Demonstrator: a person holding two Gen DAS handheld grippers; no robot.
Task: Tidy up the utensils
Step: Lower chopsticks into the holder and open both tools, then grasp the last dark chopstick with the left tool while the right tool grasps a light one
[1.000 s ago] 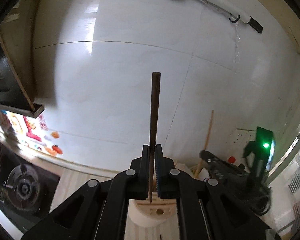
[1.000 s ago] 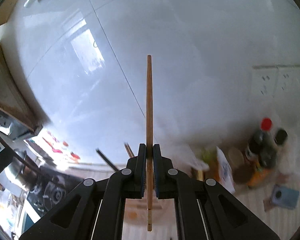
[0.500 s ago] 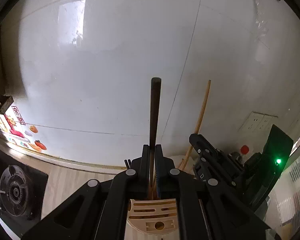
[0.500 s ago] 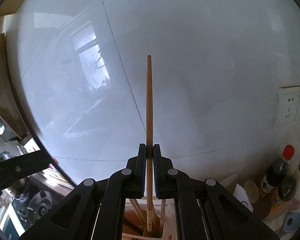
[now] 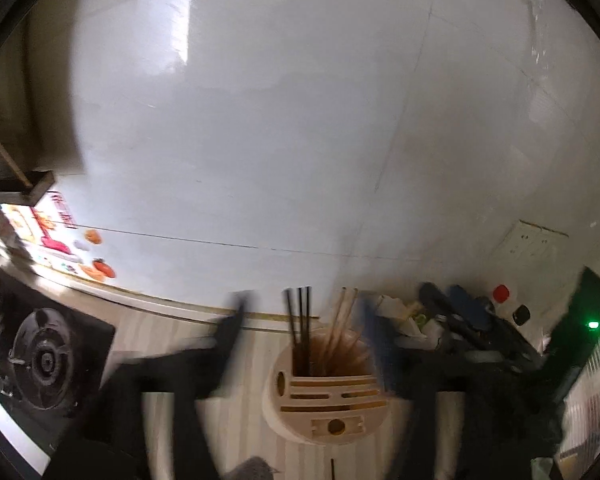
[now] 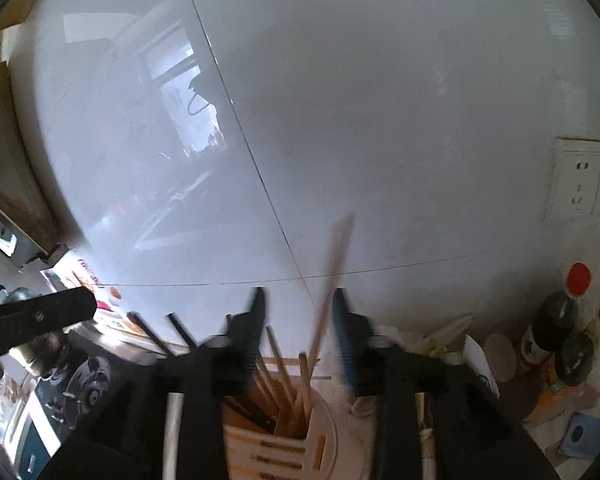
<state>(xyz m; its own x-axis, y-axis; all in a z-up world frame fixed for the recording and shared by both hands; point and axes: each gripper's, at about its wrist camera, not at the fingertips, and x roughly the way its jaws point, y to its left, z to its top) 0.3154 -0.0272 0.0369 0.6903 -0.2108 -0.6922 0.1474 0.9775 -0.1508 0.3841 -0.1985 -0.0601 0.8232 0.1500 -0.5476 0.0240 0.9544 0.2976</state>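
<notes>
Nearest in the left wrist view, the left gripper [image 5: 304, 320] has just been opening and its jaws stand wide apart with nothing pressed between them. Straight ahead of it sits the wooden utensil holder [image 5: 328, 404], with dark chopsticks [image 5: 300, 316] and light chopsticks [image 5: 342, 320] standing in its back compartment. The right gripper [image 6: 298, 320] has also just been opening; a light wooden chopstick [image 6: 332, 276] leans blurred between its parted jaws, touching neither, its lower end down in the holder. Beyond stands the white tiled wall [image 5: 300, 120]. Right of the right gripper are sauce bottles [image 6: 556, 320].
</notes>
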